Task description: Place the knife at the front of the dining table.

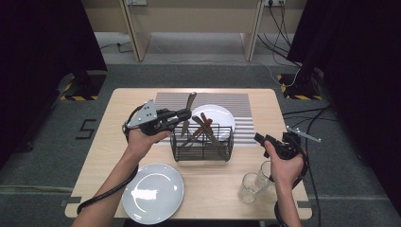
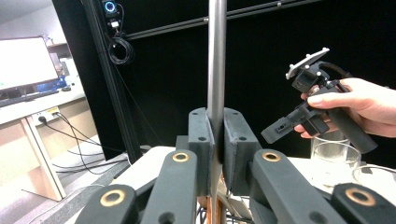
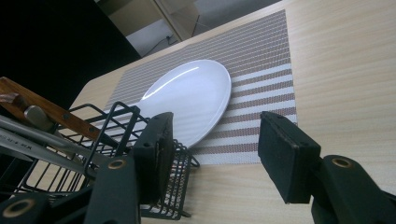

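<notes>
**Knife pinched above the caddy, most of the sorting still to do**

The bench (image 1: 118, 101) fills the middle of the high view, its far edge at mid-frame and its near edge at the bottom, with grey floor all round. A striped placemat (image 1: 172, 99) lies at its upper centre with a white plate (image 1: 221, 115) on it; a second white plate (image 1: 153, 191) sits at lower left, close to the near edge. The wire cutlery caddy (image 1: 202, 147) stands at centre, wooden-handled cutlery (image 1: 207, 130) leaning in it. Two glasses (image 1: 248, 187) stand at lower right, also near the edge.

The left hand-held gripper (image 1: 185, 113), just left of the caddy, is clenched on a knife (image 2: 216, 60), whose blade stands upright between the pads in the left gripper view (handle end down toward the caddy). I judge it is being drawn out or put in; I cannot tell which. Several pieces remain in the caddy, so little looks finished.

The right hand-held gripper (image 3: 212, 154) hangs released at right of the caddy, jaws wide with nothing between them.

Open room: bare wood at the bench's left and between caddy and near plate. The right hand has the glasses just beside it, so a sweep there risks tipping one.
</notes>
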A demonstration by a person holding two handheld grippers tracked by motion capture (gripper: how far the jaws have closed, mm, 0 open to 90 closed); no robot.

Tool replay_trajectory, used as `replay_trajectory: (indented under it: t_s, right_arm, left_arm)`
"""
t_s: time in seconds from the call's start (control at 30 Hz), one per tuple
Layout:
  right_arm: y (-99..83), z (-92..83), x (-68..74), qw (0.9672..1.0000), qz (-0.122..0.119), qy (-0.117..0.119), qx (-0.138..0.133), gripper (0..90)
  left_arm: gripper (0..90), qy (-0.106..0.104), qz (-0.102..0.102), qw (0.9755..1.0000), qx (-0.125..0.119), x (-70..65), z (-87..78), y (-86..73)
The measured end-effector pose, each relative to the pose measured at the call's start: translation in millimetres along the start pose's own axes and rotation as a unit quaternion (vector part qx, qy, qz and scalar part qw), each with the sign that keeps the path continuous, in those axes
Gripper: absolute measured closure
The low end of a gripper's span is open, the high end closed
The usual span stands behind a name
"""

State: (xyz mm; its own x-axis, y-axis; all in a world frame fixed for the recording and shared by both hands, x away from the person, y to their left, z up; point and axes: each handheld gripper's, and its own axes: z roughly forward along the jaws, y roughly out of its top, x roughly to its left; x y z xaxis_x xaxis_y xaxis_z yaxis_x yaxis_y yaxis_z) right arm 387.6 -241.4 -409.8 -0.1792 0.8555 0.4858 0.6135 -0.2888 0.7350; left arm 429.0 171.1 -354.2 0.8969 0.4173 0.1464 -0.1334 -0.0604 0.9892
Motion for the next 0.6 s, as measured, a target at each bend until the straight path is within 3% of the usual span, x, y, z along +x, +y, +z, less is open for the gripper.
replay_trajectory:
  t_s: [0.6]
  right_arm:
    - [0.1,-0.2,-0.5,1.0000,-0.002,-0.001,-0.001,45.8]
  left_arm:
    - [83.0,0.001,-0.008,0.9999,-0.015,1.9,-1.7,4.7]
